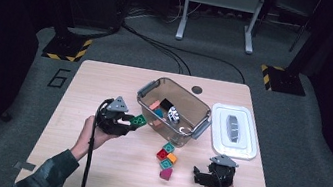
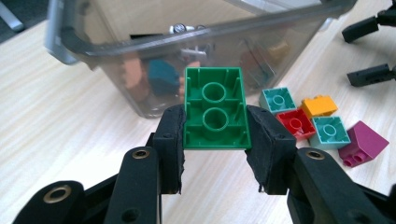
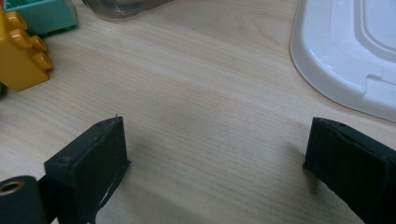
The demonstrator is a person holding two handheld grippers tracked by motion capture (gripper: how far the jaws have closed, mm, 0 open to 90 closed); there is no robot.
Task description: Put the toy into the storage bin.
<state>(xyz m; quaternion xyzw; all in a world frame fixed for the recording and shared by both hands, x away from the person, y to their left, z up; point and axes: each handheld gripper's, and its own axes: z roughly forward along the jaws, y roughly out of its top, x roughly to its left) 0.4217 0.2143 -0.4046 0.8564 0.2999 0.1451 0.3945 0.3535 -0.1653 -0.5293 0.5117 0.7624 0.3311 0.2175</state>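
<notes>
Overhead view; 2 close table-level views

You are holding the left gripper (image 1: 130, 121) raised at the left, your forearm angling in from the bottom edge, its fingers (image 2: 170, 135) pressing inward on something between them. You are resting the right gripper (image 1: 198, 175) low at the right, its fingers (image 3: 93, 156) spread wide apart.

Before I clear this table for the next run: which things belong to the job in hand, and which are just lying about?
Belongs to the job:
- green brick, clamped in the left gripper
- clear bin with bricks inside
- loose bricks on the table
- right gripper, jaws open, empty

Lying about:
- white lid, beside the bin
- floor cables beyond the table
</notes>
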